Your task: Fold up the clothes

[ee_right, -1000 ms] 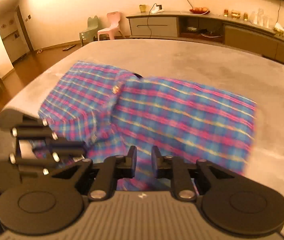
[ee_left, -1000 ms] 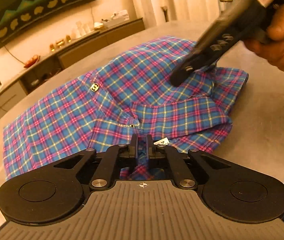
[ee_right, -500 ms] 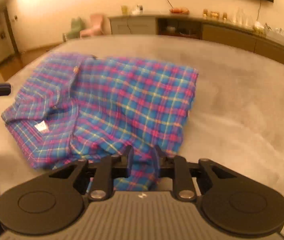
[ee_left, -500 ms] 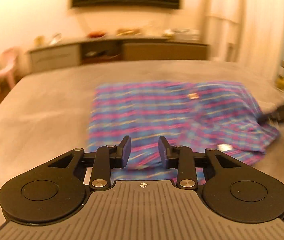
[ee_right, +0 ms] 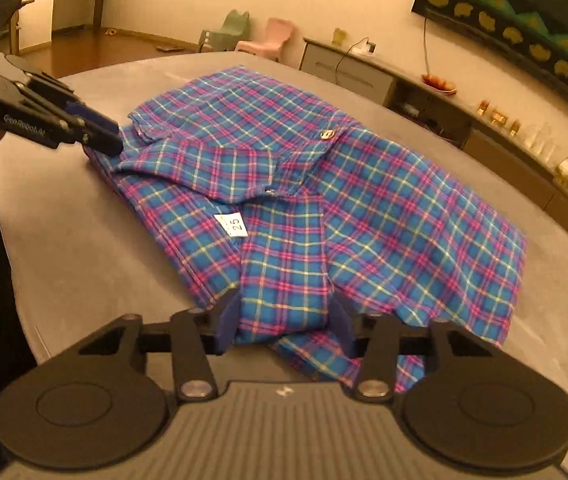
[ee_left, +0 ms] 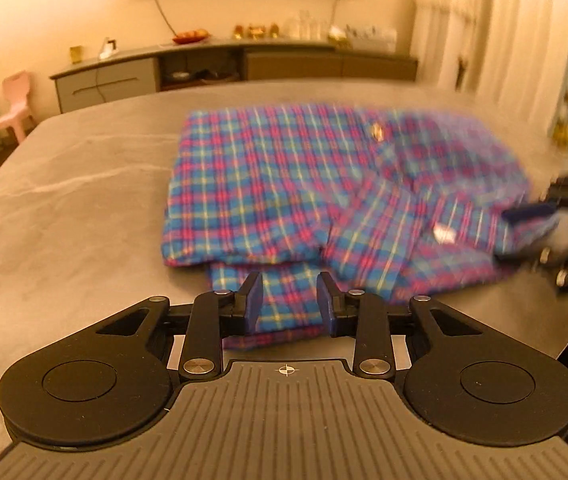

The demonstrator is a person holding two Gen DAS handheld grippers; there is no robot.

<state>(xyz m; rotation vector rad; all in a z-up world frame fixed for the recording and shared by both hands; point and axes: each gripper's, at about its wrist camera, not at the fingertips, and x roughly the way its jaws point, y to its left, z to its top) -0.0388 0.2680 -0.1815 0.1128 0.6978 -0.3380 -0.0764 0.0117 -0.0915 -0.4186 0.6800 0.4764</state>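
Your left wrist view looks low along its fingers (ee_left: 289, 300) at the plaid shirt (ee_left: 284, 184), close. Your right wrist view faces it from another side; both share shirt and table (ee_right: 64, 232).

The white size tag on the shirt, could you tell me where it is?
In the right wrist view, the size tag lies left of centre on the plaid shirt, just below the collar.

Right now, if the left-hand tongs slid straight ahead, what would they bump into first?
The left tongs, standing open, would first meet the folded blue-and-pink plaid shirt on the grey table. Its near flap already lies between the fingers, though their height above the cloth is unclear.
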